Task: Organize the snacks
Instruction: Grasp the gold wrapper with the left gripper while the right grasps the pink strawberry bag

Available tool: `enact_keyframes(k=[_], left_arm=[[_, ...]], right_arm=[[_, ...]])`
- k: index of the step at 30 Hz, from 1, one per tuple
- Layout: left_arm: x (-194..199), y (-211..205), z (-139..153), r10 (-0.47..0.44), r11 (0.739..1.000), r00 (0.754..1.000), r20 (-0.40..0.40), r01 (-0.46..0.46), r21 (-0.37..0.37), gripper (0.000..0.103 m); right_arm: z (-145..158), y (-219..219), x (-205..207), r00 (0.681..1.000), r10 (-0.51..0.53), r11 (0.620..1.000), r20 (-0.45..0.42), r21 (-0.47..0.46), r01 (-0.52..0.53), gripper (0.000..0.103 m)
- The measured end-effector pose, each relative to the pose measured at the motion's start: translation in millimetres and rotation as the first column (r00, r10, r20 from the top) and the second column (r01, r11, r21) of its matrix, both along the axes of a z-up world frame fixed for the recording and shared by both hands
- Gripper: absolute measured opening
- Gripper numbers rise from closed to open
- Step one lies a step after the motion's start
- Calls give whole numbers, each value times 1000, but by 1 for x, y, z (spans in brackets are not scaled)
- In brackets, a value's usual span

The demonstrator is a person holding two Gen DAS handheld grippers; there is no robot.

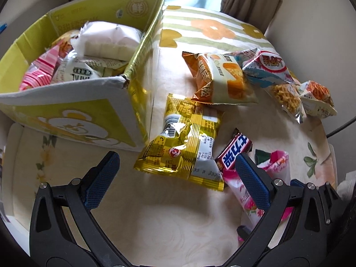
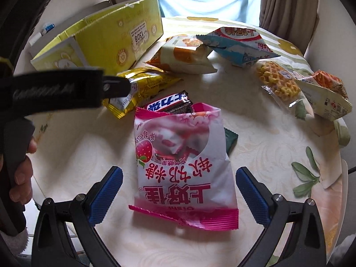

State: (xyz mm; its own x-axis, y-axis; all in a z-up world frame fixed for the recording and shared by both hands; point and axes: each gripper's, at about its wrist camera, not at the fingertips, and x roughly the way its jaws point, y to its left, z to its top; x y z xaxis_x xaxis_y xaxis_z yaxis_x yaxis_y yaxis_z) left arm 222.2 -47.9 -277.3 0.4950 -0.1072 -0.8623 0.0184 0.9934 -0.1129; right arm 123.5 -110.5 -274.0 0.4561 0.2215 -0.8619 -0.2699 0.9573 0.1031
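Note:
A yellow-green cardboard box (image 1: 73,111) on the table holds several snack packs; it also shows in the right wrist view (image 2: 115,40). My left gripper (image 1: 178,162) is open above the table, with a yellow foil pack (image 1: 184,142) just ahead between its fingers. My right gripper (image 2: 179,176) is open around the lower part of a pink strawberry candy bag (image 2: 184,169) lying flat. A chocolate bar (image 2: 169,104) and a dark green packet (image 2: 231,139) lie under the bag's far end. The left gripper's body crosses the left of the right wrist view.
An orange-and-white pack (image 1: 222,80), a blue-and-white pack (image 1: 267,66), a clear noodle-snack pack (image 1: 287,98) and a small orange pack (image 1: 318,100) lie at the table's far right, near its edge. Curtains and a window stand behind.

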Motion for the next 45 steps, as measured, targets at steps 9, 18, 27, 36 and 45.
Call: enact_keyframes(k=[9, 18, 27, 36, 45], left_arm=[[13, 3, -24, 115, 991, 993, -35, -117, -59, 100], [13, 6, -33, 130, 988, 991, -41, -133, -83, 76], [-1, 4, -33, 123, 986, 992, -26, -125, -108, 70], [-9, -2, -22, 98, 986, 995, -29, -101, -130, 37], [-23, 5, -11, 97, 982, 995, 15, -93, -163, 32]], right_arm=[[-2, 4, 2, 999, 26, 999, -21, -41, -27, 101], [-5, 9, 10, 998, 57, 995, -36, -77, -60, 101], [-17, 19, 17, 995, 89, 986, -52, -134, -95, 80], [-6, 7, 15, 997, 67, 993, -32, -94, -70, 54], [3, -8, 8, 999, 38, 996, -14, -76, -39, 51]])
